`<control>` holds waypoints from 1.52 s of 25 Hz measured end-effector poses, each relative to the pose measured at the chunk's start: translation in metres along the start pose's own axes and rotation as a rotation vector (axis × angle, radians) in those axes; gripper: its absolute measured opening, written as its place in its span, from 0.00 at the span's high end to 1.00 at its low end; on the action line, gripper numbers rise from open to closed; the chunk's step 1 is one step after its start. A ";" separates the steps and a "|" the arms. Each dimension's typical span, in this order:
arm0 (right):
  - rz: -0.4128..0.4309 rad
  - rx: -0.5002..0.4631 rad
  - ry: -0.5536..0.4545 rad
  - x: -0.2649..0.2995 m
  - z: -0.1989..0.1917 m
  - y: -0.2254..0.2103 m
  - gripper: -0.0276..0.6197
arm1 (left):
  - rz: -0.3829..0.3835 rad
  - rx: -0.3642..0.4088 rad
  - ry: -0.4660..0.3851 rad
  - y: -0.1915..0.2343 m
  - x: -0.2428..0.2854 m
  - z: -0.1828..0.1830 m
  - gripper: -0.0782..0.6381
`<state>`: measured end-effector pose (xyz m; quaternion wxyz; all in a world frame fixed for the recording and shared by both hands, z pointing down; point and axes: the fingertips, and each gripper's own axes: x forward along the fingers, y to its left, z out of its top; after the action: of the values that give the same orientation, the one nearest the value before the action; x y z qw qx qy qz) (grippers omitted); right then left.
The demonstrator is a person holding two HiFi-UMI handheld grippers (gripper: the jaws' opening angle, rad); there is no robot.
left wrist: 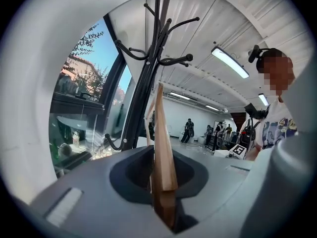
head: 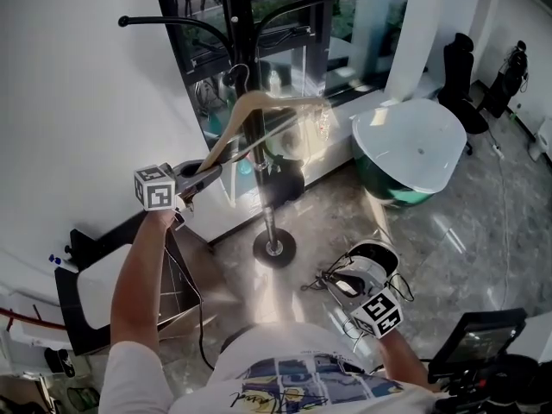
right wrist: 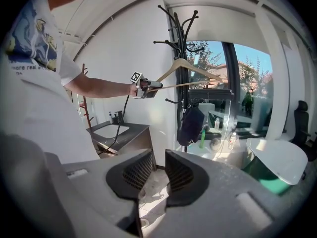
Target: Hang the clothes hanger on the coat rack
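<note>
The tall black metal coat rack with curved arms [head: 269, 218] stands by the window. The pale wooden clothes hanger [head: 267, 102] is up against its pole, tilted, with its low end in the left gripper [head: 210, 173]. That gripper's jaws are clamped on the wood, which fills the slot between them. The right gripper [right wrist: 153, 175] hangs low and well apart from the rack, its jaws parted on nothing. This looks like the hanging step itself. Next, the hanger's thin metal hook [head: 239, 74] has to sit over an arm of the rack before the grip lets go and backs off along the wood without dragging it. Whether the hook already rests on an arm I cannot tell: it is small against the pole, and glare off the window washes out the hanger's far end.
</note>
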<state>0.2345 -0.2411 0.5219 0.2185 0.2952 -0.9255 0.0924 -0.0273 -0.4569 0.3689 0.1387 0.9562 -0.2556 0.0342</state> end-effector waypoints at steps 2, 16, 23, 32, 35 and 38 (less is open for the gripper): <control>0.001 0.000 -0.005 0.001 0.002 0.001 0.84 | 0.017 0.010 -0.002 0.001 -0.002 0.000 0.83; 0.004 -0.016 -0.012 0.016 0.012 0.025 0.84 | 0.193 0.084 0.004 0.011 -0.037 -0.014 0.69; 0.005 -0.016 0.001 0.027 0.026 0.047 0.84 | 0.282 0.039 -0.004 0.022 -0.083 -0.034 0.67; 0.004 -0.031 0.009 0.045 0.035 0.108 0.84 | 0.348 0.018 0.000 0.001 -0.167 -0.083 0.67; 0.005 -0.039 0.009 0.051 0.040 0.133 0.84 | 0.330 0.033 -0.008 -0.025 -0.189 -0.094 0.69; 0.013 -0.058 0.013 0.057 0.047 0.161 0.84 | 0.303 0.056 -0.014 -0.059 -0.209 -0.104 0.71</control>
<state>0.0825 -0.1537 0.4997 0.2323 0.2820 -0.9283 0.0691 -0.1782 -0.2785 0.4253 0.1032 0.9103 -0.3970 0.0552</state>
